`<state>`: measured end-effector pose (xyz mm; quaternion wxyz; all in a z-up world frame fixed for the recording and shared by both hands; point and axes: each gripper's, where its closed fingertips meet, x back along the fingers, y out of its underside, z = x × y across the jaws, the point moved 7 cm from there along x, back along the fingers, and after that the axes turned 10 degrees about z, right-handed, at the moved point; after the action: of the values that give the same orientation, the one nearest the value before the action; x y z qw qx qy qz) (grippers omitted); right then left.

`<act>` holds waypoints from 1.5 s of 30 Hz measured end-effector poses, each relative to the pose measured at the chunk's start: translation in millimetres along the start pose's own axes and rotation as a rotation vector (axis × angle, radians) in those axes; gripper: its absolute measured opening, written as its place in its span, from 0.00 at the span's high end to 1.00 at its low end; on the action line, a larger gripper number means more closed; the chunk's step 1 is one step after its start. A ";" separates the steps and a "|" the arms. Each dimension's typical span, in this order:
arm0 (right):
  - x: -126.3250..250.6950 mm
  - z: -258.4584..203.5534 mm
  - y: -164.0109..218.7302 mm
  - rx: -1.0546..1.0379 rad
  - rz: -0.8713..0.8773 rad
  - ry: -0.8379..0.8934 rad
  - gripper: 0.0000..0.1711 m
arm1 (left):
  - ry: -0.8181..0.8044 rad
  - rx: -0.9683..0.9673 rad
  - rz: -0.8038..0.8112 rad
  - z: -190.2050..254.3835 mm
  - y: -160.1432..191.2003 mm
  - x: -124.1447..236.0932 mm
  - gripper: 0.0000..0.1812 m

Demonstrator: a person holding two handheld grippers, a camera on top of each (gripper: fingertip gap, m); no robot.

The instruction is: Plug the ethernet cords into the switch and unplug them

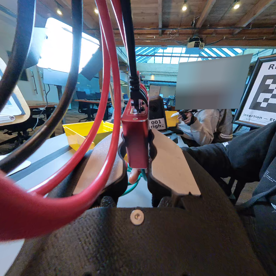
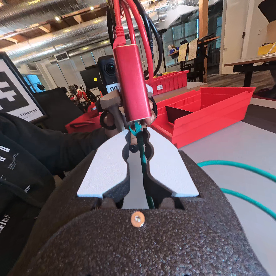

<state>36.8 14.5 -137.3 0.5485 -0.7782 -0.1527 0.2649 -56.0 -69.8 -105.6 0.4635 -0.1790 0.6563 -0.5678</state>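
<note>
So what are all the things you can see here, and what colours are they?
Small metal switch box: one, red, clamped in the left gripper.
Plugged cords: black and red, looping up from the switch's top.
Thin cord: one, green, at the switch's bottom port.
Plastic bins: one yellow, several red, on the grey table.
Framed sign: one, black-and-white, right side.
Left gripper: black, shut.
Right gripper: white fingers, holding the green cord.

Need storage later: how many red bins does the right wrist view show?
3: a large bin right of the switch, a second bin behind it, a third bin left, partly hidden.
</note>
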 end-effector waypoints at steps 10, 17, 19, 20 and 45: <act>0.4 1.5 -0.2 -0.073 0.058 0.003 0.90 | -0.029 -0.025 0.044 1.1 0.6 -0.4 0.85; 0.1 2.4 -0.9 -0.069 0.045 0.045 0.90 | -0.055 -0.038 0.037 1.2 1.0 -0.7 0.85; 0.1 1.2 -2.9 -0.047 0.041 0.077 0.91 | -0.056 -0.030 0.042 1.7 0.5 -0.9 0.85; -0.2 1.1 -3.3 -0.056 0.045 0.091 0.91 | -0.058 -0.035 0.041 2.0 0.0 -0.9 0.85; -4.1 16.2 0.1 0.030 -0.221 0.176 0.91 | -0.130 -0.373 -0.100 14.8 -55.5 17.9 0.85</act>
<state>24.1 24.8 -140.6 0.5973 -0.7685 -0.1849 0.1357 -69.2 -108.2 -61.1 0.4349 -0.3304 0.7091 -0.4459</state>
